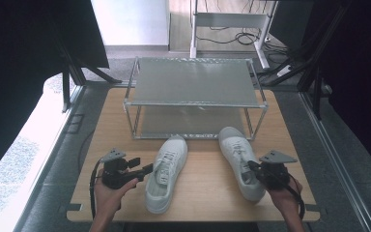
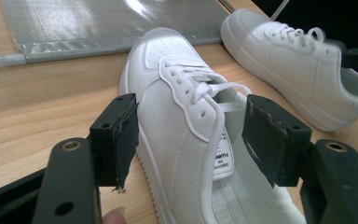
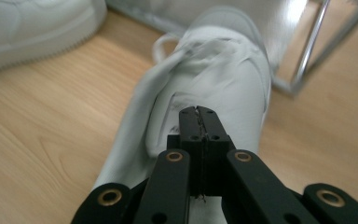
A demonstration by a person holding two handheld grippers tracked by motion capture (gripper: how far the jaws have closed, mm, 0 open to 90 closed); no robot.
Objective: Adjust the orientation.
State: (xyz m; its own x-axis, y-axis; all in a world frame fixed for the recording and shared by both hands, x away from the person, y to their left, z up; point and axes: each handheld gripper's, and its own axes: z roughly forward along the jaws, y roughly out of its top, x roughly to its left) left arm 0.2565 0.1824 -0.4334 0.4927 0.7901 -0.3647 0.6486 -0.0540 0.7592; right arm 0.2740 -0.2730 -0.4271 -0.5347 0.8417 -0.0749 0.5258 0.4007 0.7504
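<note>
Lower centre of the high view, the left shoe (image 1: 166,171) lies on the desk (image 1: 125,116); the left gripper (image 1: 142,170) straddles it, fingers wide apart. At lower right, the right gripper (image 1: 252,166), fingers closed, pinches the right shoe (image 1: 236,152).

You have two white shoes (image 1: 166,173) (image 1: 240,162), one metal rack (image 1: 193,99) at twelve o'clock, and two claws (image 1: 147,169) (image 1: 252,166).

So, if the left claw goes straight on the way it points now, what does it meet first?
Most likely the left shoe. The left claw is open, one jaw on each side of the shoe's lacing and opening. Whether the pads already touch it is hard to tell.
</note>
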